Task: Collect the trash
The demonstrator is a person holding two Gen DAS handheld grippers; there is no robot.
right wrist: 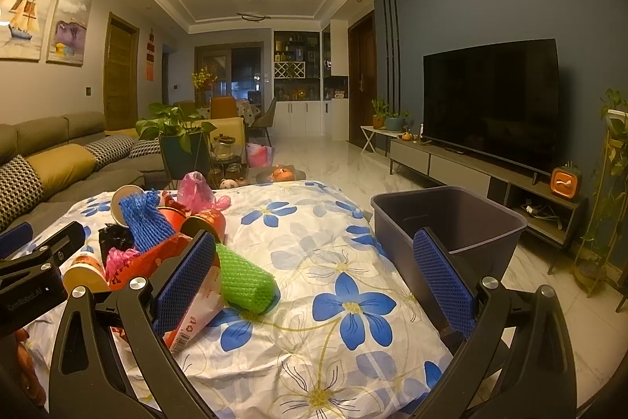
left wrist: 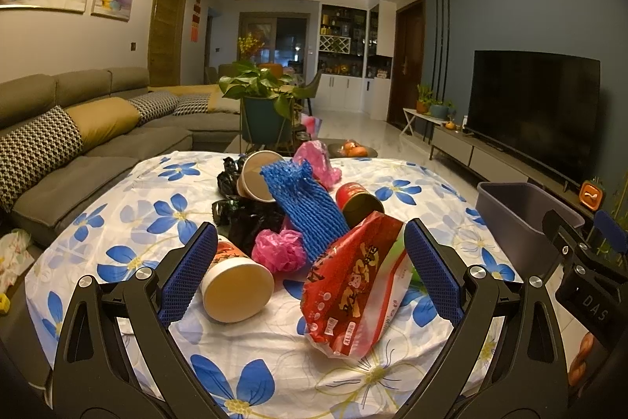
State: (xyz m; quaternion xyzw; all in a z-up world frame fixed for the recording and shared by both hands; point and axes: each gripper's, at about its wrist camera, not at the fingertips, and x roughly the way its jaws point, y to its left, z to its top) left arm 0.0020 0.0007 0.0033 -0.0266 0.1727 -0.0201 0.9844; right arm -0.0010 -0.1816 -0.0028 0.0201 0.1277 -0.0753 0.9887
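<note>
A pile of trash lies on a table with a blue-flowered cloth (left wrist: 274,372). My left gripper (left wrist: 310,242) is open above the cloth. A red snack bag (left wrist: 353,285), a paper cup on its side (left wrist: 235,285) and a pink plastic wad (left wrist: 278,250) lie between its fingers. Behind are a blue foam net (left wrist: 306,211), black bags (left wrist: 243,214), another cup (left wrist: 255,175) and a red can (left wrist: 357,203). My right gripper (right wrist: 314,258) is open over the cloth (right wrist: 333,301), beside a green foam net (right wrist: 243,281). A dark grey bin (right wrist: 451,222) stands right of the table.
A grey sofa (left wrist: 78,144) runs along the left. A potted plant (left wrist: 263,105) stands behind the table. A TV (right wrist: 490,105) on a low cabinet (right wrist: 471,175) lines the right wall. The bin also shows in the left wrist view (left wrist: 518,214).
</note>
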